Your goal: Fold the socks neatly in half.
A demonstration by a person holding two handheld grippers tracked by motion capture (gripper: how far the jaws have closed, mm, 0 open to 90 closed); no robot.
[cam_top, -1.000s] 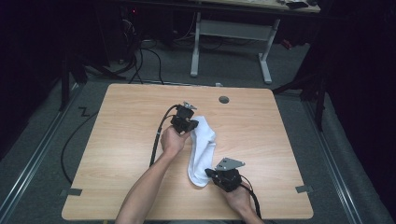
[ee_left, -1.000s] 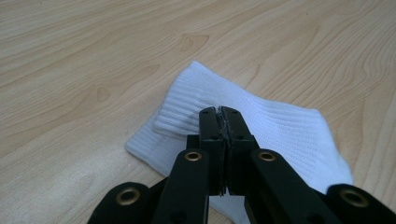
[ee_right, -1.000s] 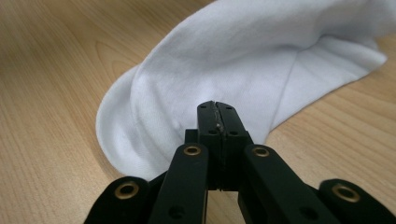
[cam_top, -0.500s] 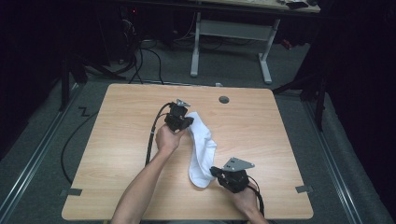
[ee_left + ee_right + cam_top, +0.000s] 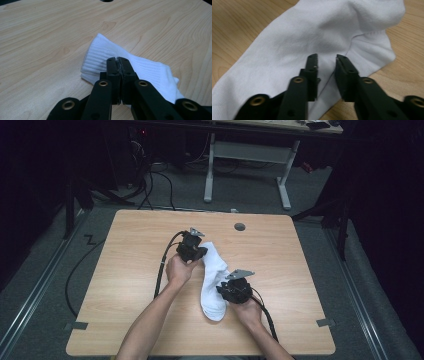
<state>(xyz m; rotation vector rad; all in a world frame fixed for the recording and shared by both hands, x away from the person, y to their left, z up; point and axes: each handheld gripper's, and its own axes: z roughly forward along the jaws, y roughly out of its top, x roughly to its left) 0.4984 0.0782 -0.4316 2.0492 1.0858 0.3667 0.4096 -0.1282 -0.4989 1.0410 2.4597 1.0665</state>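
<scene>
We pin the ribbed cuff of the white sock (image 5: 212, 275) with our left gripper (image 5: 117, 60), jaws clamped tight on the cloth, so the sock stays flat on the table (image 5: 125, 270). Our right gripper (image 5: 326, 58), jaws just parted to a narrow gap, hovers above the foot, gripping nothing.

My two black tools, left tool (image 5: 196, 251) and right tool (image 5: 231, 292), each with a grey three-cornered plate on top, black cable trailing off, jaws of flat black bars with brass-ringed rivets, my forearms bare, no sleeves
</scene>
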